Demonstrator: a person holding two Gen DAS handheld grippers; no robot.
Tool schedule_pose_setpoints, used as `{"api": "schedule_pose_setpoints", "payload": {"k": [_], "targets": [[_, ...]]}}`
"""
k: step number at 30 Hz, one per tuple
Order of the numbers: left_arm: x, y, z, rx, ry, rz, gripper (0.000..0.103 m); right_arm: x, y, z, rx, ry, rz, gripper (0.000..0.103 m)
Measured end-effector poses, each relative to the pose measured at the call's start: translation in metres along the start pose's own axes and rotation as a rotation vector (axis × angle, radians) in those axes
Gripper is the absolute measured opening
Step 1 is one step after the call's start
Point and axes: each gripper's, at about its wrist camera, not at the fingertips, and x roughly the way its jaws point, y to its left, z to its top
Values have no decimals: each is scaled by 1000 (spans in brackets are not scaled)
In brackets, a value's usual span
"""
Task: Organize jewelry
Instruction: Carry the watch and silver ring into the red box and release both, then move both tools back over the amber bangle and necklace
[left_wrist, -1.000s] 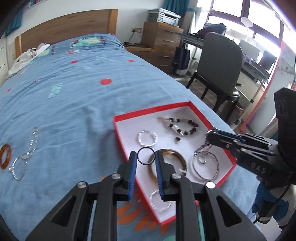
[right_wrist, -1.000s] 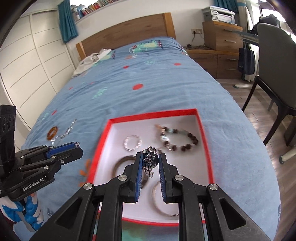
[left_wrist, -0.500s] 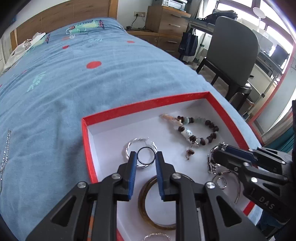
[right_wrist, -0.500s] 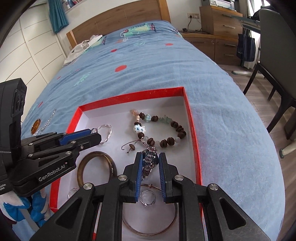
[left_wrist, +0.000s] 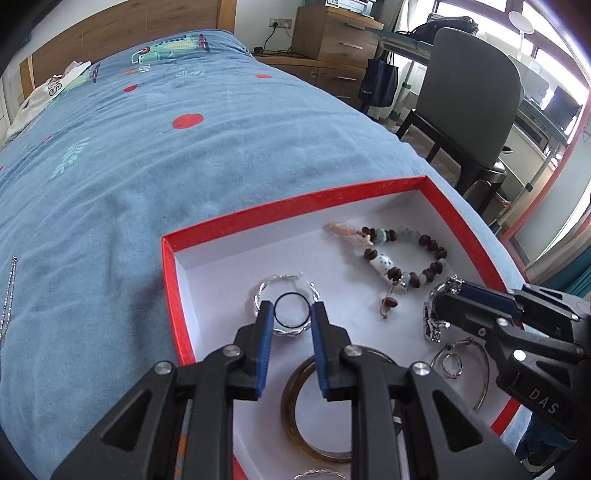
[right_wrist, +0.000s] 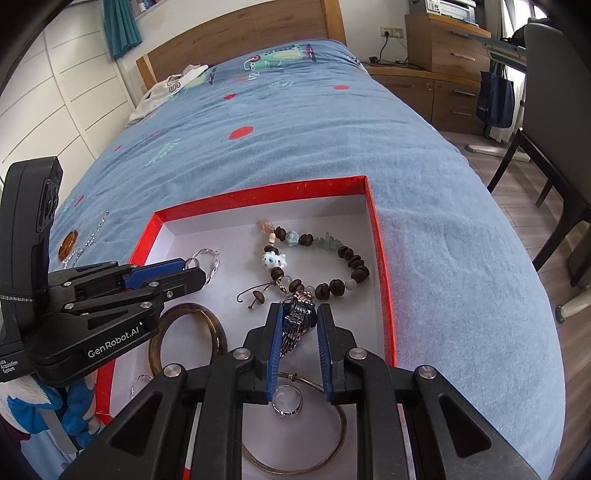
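Note:
A red box with a white floor (left_wrist: 173, 295) (right_wrist: 380, 258) lies on the blue bed. My left gripper (left_wrist: 291, 314) is shut on a thin black ring (left_wrist: 286, 297), held low over a twisted silver hoop (left_wrist: 260, 295) in the box. My right gripper (right_wrist: 298, 317) is shut on a silver metal watch band (right_wrist: 297, 321), low over the box near a beaded bracelet (right_wrist: 332, 266). The box also holds a brown bangle (right_wrist: 218, 332), a thin large hoop (right_wrist: 332, 458) and a small silver ring (right_wrist: 288, 400).
A silver chain (right_wrist: 94, 232) and an amber ring (right_wrist: 68, 243) lie on the bed left of the box. A grey chair (left_wrist: 476, 96), desk and wooden drawers (left_wrist: 332, 44) stand right of the bed. White clothing (right_wrist: 166, 88) lies near the headboard.
Both grippers have moved forward and down over the box, each still holding its piece. The left now hangs over the twisted silver hoop, the right near the beaded bracelet.

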Motion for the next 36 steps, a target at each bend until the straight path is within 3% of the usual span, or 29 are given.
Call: {"api": "schedule_pose_setpoints", "payload": {"k": [4,9,19,28,36], "targets": [[0,0,1,-4,0,-1,20,-2,-1,-1,0,-8,6,21],[-2,-2,1,10,5,0,29,-7,0,-1,7,-18,-2,29],[-22,-4,-2,10,14,-15,40,-36,1,-4,20,-48,-19,30],[-88,-8,-11,33,-53,-1,41,-88,17,-11,14,-104,-39,34],[-165,11,-42,2,-119,83,45,-141,45,-26,-1,-164,-43,48]]}}
